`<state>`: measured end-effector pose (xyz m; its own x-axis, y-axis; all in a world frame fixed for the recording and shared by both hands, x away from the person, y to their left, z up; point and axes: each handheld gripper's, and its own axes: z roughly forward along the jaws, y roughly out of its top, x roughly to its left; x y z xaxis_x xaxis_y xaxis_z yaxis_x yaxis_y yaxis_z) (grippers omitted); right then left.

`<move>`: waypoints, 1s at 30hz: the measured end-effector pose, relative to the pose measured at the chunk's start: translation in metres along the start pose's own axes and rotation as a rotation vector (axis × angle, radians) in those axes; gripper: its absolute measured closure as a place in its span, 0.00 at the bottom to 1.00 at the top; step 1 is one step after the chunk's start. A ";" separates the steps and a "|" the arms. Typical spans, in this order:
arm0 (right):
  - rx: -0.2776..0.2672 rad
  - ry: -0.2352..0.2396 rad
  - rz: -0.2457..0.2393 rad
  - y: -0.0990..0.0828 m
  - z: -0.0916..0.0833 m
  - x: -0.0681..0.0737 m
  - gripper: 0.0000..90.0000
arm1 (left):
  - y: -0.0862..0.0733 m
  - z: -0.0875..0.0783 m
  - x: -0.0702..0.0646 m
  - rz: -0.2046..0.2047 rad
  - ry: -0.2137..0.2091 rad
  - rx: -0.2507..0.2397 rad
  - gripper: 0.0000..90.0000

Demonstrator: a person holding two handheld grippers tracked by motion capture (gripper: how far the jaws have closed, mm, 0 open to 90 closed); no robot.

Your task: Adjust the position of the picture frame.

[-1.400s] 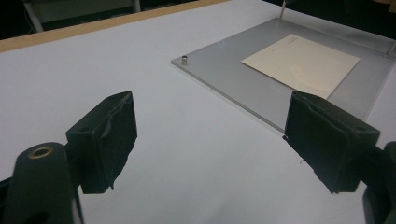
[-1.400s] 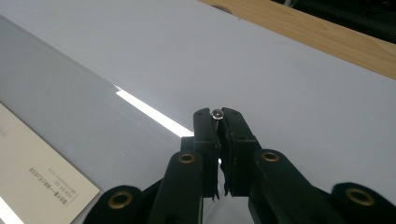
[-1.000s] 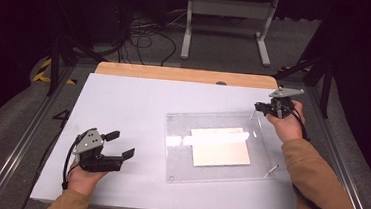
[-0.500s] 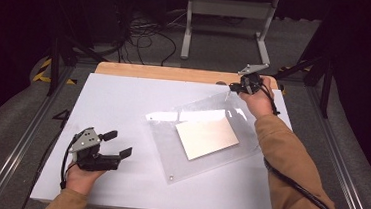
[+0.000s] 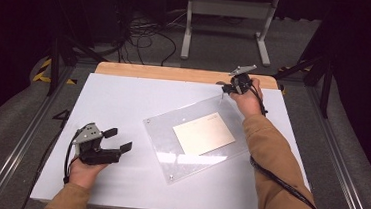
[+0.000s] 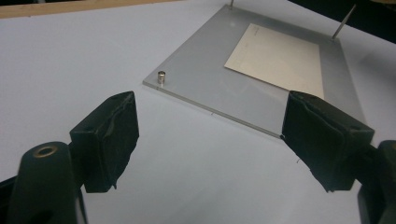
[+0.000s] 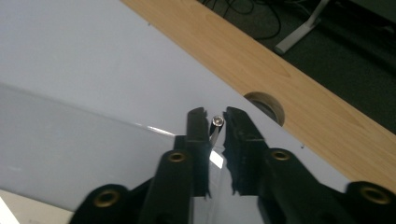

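Comparing now with a second ago: the clear acrylic panel point(image 5: 198, 135) has swung on the white table point(image 5: 123, 99); it lay nearly square to the table edge on the right half, and now sits turned at an angle, its far corner near the back edge.
Right gripper: the right gripper point(image 5: 229, 88) has travelled with that far corner from the right side toward the middle of the back edge, beside the wooden strip point(image 5: 176, 73).
Right jaws: they have just been opening a little; in the right gripper view they stand narrow, with the small metal standoff pin point(image 7: 217, 122) between them and slim gaps on either side, so the pads no longer seem to press on it.
Meaning: I judge that the turning of the panel is finished and the pin is being let go; the next step probably falls to the other hand.
Left gripper: the left gripper point(image 5: 115, 144) rests on the table near the front left, jaws wide and empty, pointed at the panel's near edge.
Panel look: transparent, thin, glossy with glare, lying flat; short metal studs at its corners, one stud point(image 6: 162, 77) plain in the left gripper view.
Insert: a tan card sheet point(image 5: 204, 133) sits at the panel's middle.
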<state>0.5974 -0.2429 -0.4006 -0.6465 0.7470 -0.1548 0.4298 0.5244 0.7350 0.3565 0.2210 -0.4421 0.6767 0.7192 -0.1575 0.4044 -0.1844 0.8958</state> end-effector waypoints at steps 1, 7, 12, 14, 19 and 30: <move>-0.010 -0.004 0.008 0.000 -0.002 0.001 0.79 | 0.001 0.001 -0.001 0.001 0.000 0.004 0.22; -0.086 0.011 0.007 -0.005 -0.025 0.006 0.75 | 0.016 0.010 -0.001 0.021 0.002 -0.003 0.25; -0.157 0.057 0.025 -0.016 -0.064 0.017 0.73 | 0.029 0.023 0.006 0.001 0.001 0.026 0.41; -0.191 0.081 0.026 -0.020 -0.080 0.021 0.73 | 0.032 0.030 0.008 0.006 0.003 0.051 0.50; -0.286 0.165 0.045 -0.039 -0.126 0.039 0.69 | 0.041 0.046 0.017 0.033 0.016 0.082 0.69; -0.321 0.245 0.060 -0.086 -0.172 0.073 0.67 | 0.050 0.091 0.038 0.007 0.044 0.167 0.99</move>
<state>0.4049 -0.3033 -0.3615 -0.7736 0.6330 0.0280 0.2778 0.2991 0.9129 0.4577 0.1782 -0.4412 0.6537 0.7456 -0.1296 0.4987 -0.2956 0.8148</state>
